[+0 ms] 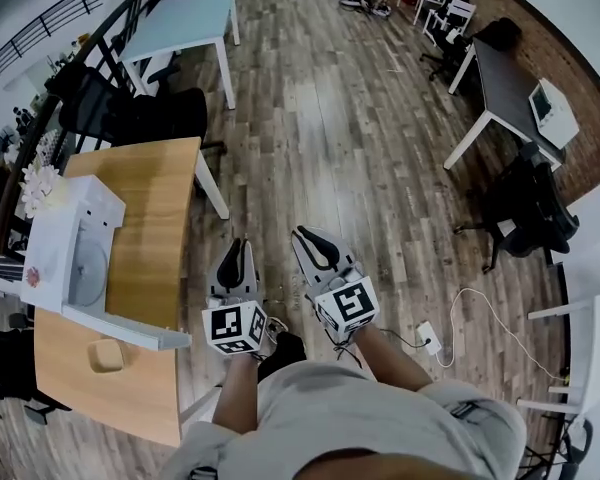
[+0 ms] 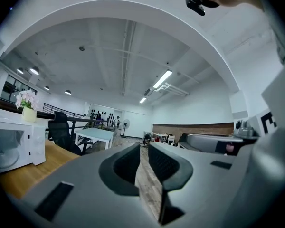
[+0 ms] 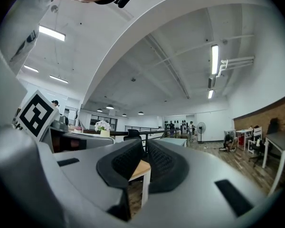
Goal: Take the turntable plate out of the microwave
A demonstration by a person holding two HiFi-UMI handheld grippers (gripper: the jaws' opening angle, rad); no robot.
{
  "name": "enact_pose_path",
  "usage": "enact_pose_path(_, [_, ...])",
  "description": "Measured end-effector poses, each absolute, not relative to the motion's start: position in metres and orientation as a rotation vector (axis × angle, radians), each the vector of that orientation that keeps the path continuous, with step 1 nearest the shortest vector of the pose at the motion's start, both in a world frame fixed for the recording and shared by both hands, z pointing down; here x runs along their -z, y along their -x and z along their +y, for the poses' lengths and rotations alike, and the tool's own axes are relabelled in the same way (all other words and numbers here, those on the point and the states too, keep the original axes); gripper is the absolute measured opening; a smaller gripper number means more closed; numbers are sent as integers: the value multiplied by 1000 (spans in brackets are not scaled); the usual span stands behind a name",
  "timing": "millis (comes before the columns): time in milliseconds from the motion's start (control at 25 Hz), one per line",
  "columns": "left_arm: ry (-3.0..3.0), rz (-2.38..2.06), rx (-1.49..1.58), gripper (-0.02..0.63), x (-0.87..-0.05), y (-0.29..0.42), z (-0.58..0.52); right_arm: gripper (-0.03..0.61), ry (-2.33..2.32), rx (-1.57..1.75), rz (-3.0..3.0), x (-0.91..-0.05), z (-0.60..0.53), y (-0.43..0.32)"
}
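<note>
Spreading wide around the person, the room has a plank floor (image 1: 330,118). At left stands the wooden surface (image 1: 155,198), bearing the white microwave (image 1: 50,248) with its door (image 1: 120,330) open. Inside lies the turntable plate (image 1: 88,273), likely glass: heavy, stiff, slick and breakable, best pinched at its rim. Left gripper (image 1: 237,248) and right gripper (image 1: 308,238) hang well apart from it, jaws narrowly parted, holding nothing.

Wooden table (image 1: 148,218); smooth, glossy microwave (image 1: 58,236).
</note>
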State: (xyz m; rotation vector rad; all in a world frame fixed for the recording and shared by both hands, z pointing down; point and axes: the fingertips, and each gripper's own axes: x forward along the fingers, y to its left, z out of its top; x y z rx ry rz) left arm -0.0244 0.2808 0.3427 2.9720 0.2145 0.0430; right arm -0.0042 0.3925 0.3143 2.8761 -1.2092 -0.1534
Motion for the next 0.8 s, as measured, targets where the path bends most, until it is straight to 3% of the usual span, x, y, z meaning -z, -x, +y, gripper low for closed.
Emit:
enact_pose_path(280, [-2953, 179, 21, 66, -334, -47, 224, 43, -2841, 176, -1278, -307, 328, -69])
enact_pose_path(800, [-2908, -183, -16, 64, -363, -119, 110, 48, -2664, 82, -1641, -332, 201, -164])
